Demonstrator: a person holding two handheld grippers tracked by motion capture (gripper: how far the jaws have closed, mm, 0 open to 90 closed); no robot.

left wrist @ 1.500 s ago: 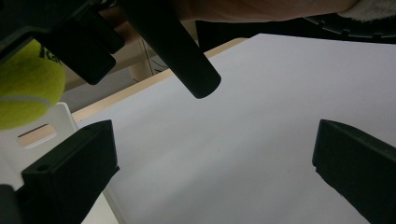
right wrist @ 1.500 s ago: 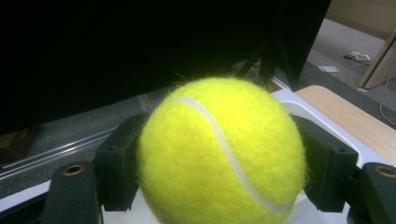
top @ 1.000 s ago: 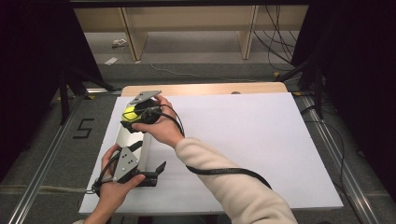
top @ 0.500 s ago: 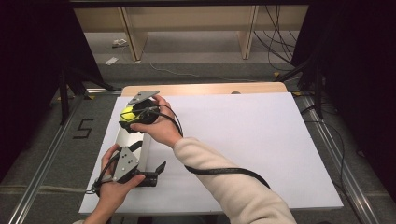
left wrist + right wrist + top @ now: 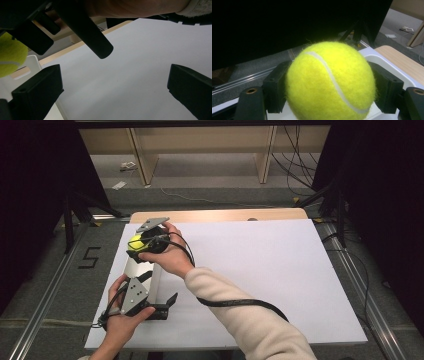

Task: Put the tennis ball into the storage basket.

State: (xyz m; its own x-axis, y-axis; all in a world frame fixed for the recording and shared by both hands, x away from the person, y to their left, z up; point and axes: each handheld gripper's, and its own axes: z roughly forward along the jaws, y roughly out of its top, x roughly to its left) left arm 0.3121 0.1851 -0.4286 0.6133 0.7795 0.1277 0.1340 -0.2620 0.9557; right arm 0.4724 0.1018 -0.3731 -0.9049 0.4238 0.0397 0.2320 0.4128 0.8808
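One tennis ball (image 5: 329, 82), one white tray (image 5: 134, 268), two handheld grippers, left (image 5: 167, 302) and right (image 5: 134, 245), on one bench (image 5: 260, 270).

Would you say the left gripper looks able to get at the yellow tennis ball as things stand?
Probably not: the yellow tennis ball is already clamped between the right gripper's jaws, which cover both its sides, though the left gripper is open and close by.

A black 5 (image 5: 90, 257) marks the grey floor.
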